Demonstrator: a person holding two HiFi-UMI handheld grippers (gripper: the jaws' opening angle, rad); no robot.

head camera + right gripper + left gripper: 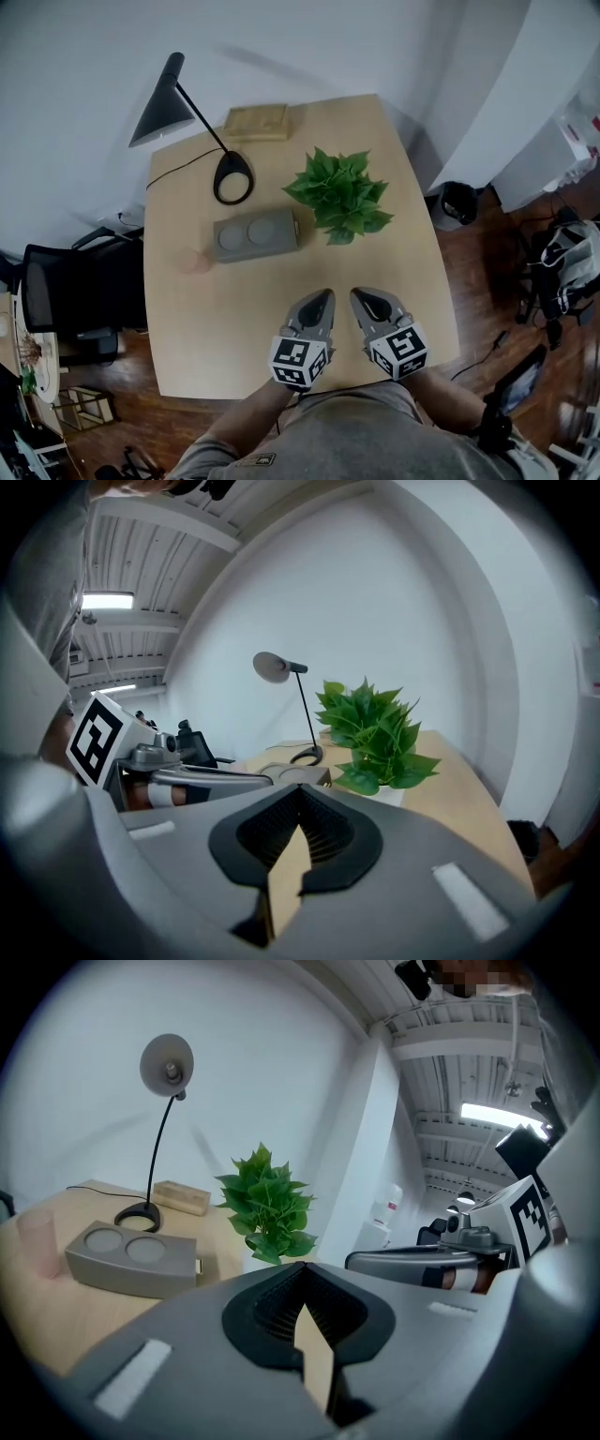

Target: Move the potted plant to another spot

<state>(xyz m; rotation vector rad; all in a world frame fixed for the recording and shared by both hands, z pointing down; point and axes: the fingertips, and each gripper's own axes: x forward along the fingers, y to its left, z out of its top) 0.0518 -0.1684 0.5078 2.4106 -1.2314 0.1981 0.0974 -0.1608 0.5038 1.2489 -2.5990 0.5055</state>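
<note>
head view shows the leafy green potted plant (339, 195) far right on the pale wooden worktop (244, 319). your left tool (323, 296) and right tool (360, 296) are closed, empty; spread them, then grip its white pot (387, 795) low, beneath leaves, upright.

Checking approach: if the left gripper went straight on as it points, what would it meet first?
Most likely the potted plant, nearly dead ahead of the left gripper; only bare table lies between, though depth is unclear.
</note>
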